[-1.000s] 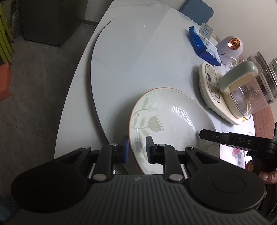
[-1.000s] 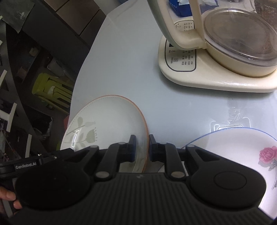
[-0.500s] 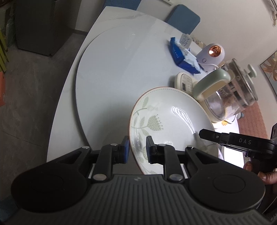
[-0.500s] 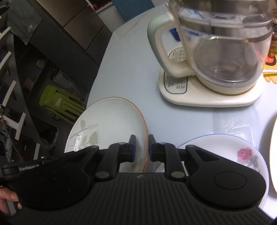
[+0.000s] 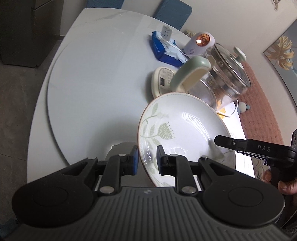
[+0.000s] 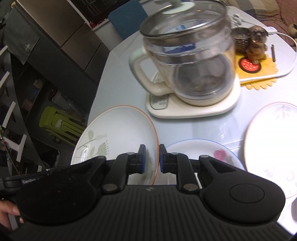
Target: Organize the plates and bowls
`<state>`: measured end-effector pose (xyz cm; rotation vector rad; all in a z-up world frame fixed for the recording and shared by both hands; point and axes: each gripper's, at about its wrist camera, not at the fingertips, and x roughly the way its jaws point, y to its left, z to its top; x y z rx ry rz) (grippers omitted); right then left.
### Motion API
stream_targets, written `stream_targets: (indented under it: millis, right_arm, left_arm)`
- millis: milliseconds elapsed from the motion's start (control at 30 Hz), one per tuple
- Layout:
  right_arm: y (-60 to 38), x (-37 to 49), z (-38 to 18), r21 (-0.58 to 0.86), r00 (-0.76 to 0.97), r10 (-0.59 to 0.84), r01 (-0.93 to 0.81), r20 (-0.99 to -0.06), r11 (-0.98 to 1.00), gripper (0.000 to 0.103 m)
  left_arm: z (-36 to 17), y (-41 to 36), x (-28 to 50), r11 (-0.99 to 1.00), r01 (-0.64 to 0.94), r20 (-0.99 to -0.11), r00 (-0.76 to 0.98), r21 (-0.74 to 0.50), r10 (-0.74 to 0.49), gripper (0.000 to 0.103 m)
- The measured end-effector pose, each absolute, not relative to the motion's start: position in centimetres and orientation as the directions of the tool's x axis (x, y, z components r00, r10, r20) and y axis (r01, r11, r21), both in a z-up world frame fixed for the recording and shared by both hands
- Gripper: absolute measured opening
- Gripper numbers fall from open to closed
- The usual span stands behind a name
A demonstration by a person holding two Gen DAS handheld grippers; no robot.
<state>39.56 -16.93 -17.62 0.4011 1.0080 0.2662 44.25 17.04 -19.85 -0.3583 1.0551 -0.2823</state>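
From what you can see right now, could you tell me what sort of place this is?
Most likely a home dining room: a round white table with an electric glass kettle on its base, patterned dinner plates, a tissue pack and a blue chair against the wall.

Readable lettering on the two grippers

White "DAS" stands on the black body of the right gripper (image 5: 215, 138), seen from the left wrist; "GenD…", partly cut off, stands on the left gripper's (image 6: 11, 182) body. The kettle base (image 5: 162, 81) panel print is too small to read.
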Motion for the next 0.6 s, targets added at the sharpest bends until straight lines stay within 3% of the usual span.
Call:
stream_targets:
  millis: [600]
  right_arm:
    - [-24.2, 37.3, -22.9, 0.439, 0.429, 0.402, -0.014, -0.809, 0.898, 0.018]
  left_arm:
    - [-25.4, 7.3, 44.0, 0.941, 0.033, -0.872, 0.366, -0.338, -0.326, 0.023]
